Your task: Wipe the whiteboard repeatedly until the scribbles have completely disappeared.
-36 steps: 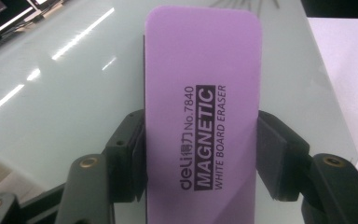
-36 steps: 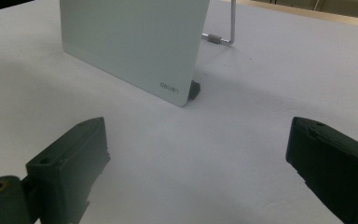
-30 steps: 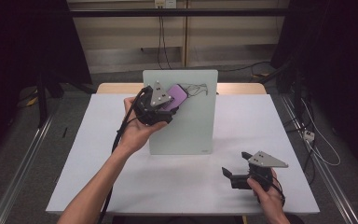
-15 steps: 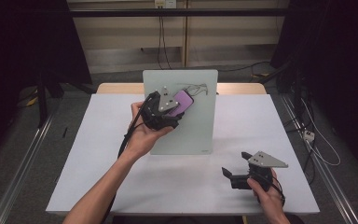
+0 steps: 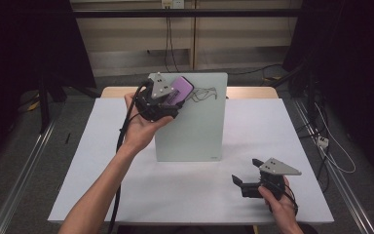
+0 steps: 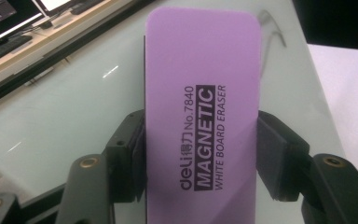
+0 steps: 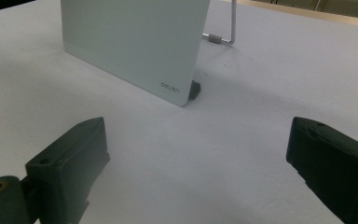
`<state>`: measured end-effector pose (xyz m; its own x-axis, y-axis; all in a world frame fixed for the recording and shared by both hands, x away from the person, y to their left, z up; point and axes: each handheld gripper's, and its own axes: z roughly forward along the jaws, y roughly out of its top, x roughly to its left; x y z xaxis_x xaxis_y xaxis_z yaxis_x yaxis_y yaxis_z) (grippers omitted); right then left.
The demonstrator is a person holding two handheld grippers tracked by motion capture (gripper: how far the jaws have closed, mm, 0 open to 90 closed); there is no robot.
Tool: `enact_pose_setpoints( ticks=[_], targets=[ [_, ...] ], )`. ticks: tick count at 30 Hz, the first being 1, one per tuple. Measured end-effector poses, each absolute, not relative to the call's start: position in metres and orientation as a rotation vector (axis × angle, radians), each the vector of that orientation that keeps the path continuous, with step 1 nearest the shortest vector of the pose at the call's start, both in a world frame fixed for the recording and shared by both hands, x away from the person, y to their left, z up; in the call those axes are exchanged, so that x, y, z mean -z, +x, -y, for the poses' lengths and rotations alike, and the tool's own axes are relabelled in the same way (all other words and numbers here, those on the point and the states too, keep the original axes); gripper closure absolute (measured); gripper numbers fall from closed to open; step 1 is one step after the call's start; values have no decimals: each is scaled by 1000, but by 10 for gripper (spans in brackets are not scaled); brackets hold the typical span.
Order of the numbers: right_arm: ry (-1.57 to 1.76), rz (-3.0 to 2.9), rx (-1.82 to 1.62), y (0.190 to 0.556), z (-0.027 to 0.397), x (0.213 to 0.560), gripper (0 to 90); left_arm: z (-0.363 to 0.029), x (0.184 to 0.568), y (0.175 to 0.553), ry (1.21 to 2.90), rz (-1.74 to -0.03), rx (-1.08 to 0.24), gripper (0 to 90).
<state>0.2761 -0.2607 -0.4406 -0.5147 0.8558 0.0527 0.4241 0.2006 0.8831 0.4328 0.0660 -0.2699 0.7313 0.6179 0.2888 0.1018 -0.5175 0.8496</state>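
A purple magnetic whiteboard eraser (image 5: 180, 89) (image 6: 200, 116) is clamped by its long sides in my left gripper (image 5: 172, 99) (image 6: 200, 140), which is shut on it. The eraser lies against the upper left part of a small pale-green glass whiteboard (image 5: 195, 126) (image 6: 65, 102) (image 7: 135, 42) standing upright on the table. A thin dark scribble (image 5: 205, 92) (image 6: 272, 28) marks the board just right of the eraser. My right gripper (image 5: 246, 171) (image 7: 196, 158) rests on the table at the near right, open, with nothing between its jaws.
The white table (image 5: 102, 185) carries the board at its middle. A black foot (image 7: 195, 88) and a bent metal stand (image 7: 233, 23) prop the board from behind. A black cable (image 5: 121, 141) trails from the left gripper along the forearm.
My left gripper, still holding the eraser, slid a little right across the board and then rose toward its top edge. The right gripper has stayed put.
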Motion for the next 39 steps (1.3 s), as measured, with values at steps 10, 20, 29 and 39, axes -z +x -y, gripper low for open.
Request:
enact_pose_setpoints(
  ticks=[10,20,29,39],
  targets=[
    [1188,-2027,-1265,276,261,441,53,-73,254,440,1997,-575,-739,411],
    [1187,-2028,-1263,276,260,441,54,-62,263,436,2037,-536,-752,410],
    [1187,-2028,-1263,276,260,441,54,-47,272,431,2076,-502,-767,410],
    [1187,-2028,-1263,276,260,441,54,-36,286,425,2103,-482,-730,409]
  ],
)
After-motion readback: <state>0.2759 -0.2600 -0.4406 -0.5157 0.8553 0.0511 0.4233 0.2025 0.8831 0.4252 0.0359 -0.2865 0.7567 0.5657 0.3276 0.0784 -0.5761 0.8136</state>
